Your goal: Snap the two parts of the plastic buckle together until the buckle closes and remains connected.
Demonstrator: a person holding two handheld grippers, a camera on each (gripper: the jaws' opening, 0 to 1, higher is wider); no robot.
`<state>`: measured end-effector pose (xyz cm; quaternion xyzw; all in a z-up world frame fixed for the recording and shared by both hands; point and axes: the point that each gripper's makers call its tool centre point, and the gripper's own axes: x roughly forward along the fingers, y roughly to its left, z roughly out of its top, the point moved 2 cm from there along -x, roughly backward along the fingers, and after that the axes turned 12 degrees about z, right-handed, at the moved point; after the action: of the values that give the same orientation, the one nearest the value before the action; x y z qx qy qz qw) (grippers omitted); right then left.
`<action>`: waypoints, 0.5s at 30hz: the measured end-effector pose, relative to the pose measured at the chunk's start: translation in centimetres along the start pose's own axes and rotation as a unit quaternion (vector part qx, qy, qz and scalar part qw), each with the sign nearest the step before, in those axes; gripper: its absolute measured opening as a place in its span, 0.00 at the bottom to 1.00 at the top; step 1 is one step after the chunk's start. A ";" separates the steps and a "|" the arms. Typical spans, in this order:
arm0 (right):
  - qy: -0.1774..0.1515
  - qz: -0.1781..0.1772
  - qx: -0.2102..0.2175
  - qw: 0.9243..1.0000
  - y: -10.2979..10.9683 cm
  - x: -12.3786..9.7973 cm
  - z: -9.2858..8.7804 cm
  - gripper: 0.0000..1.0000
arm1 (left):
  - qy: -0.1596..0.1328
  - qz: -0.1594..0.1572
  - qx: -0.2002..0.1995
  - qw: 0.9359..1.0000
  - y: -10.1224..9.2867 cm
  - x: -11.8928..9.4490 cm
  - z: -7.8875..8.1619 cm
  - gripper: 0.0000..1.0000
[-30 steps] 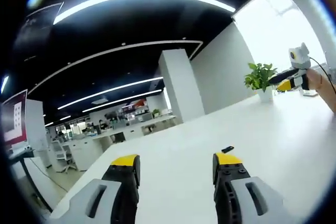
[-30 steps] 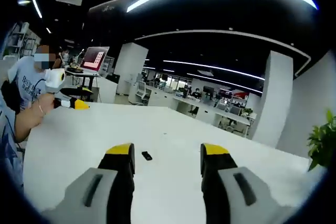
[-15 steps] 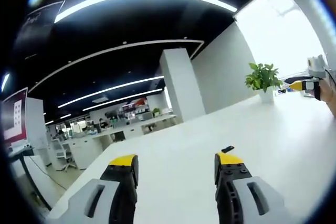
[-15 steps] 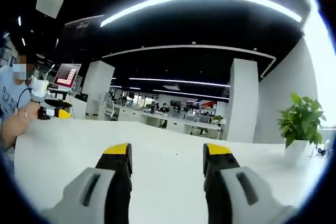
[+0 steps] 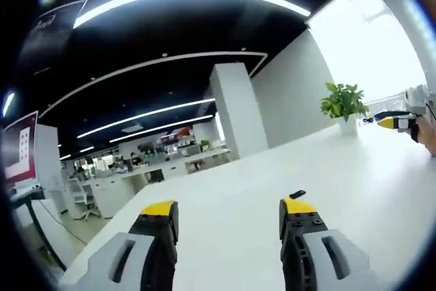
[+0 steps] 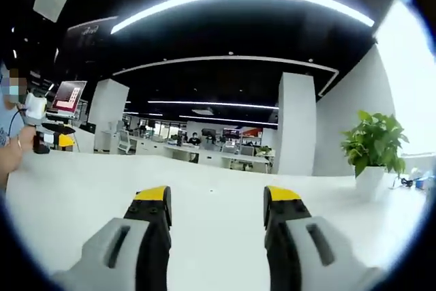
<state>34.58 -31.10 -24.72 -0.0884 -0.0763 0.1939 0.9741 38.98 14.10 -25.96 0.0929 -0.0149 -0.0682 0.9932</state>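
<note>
In the left gripper view, the left gripper is held low over a wide white tabletop, its two yellow-tipped fingers spread well apart with nothing between them. A small black buckle part is seen lying on the tabletop just above the tip of the right-hand finger (whether it touches the finger cannot be told, and its shape is too small to make out). A potted plant in a white pot is set at the far edge of the tabletop near a bright window. At the right edge of this view the other gripper is caught, its yellow tip raised above the tabletop and well apart from the black part.

In the right gripper view, the right gripper is likewise held above the tabletop, with its fingers parted and nothing gripped. The potted plant is seen at the right, on the tabletop's far side. At the left edge a hand is shown holding the left gripper, which is raised above the tabletop. An open office with white pillars and rows of desks is spread behind.
</note>
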 end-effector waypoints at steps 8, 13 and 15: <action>0.011 -0.002 -0.001 1.000 0.2 0.0 -0.5 0.55 | -0.001 -0.003 -0.006 1.000 0.0 0.0 0.1 0.61; 0.016 -0.011 -0.004 1.000 0.1 -0.1 -0.8 0.55 | 0.001 -0.006 -0.003 1.000 -0.3 0.0 -0.1 0.61; 0.014 -0.015 0.000 1.000 -0.1 -0.1 -0.9 0.55 | 0.003 -0.005 -0.003 1.000 -0.2 0.0 -0.2 0.61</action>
<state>34.66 -31.38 -25.57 -0.0894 -0.0642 0.1780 0.9779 38.92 13.90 -26.19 0.0900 -0.0112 -0.0733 0.9932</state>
